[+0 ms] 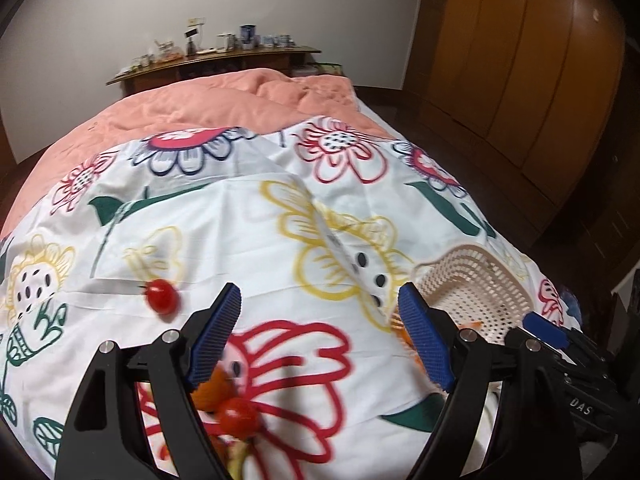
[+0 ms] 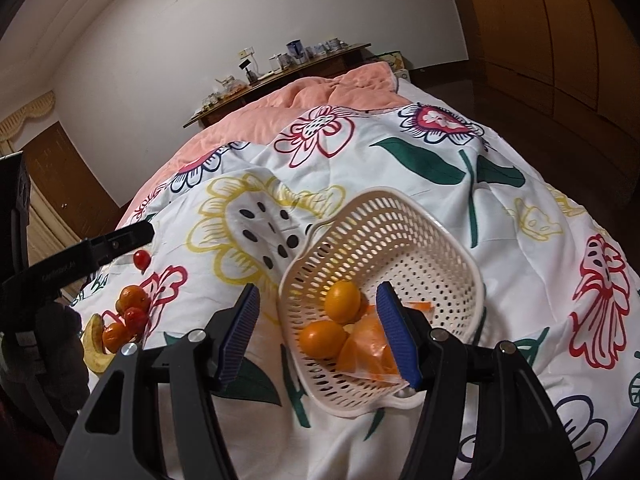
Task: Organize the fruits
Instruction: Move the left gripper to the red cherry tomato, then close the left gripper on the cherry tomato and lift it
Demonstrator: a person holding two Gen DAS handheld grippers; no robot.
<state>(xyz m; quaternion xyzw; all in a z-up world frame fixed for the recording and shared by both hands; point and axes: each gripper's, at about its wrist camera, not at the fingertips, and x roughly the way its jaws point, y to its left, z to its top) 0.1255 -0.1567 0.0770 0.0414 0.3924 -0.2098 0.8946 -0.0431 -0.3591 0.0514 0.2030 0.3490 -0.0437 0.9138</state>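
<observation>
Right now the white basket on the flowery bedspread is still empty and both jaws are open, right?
Not empty. The right wrist view shows the white basket already holding two oranges and an orange plastic bag. It does sit on the flowery bedspread, and both sets of jaws are open.

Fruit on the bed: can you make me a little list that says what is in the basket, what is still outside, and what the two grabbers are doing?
basket: white basket on the flowered sheet
inside: two oranges, an orange bag
outside: fruit pile, lone cherry tomato
left gripper: fingers open, holding nothing
right gripper: fingers open, at the basket's near rim
</observation>
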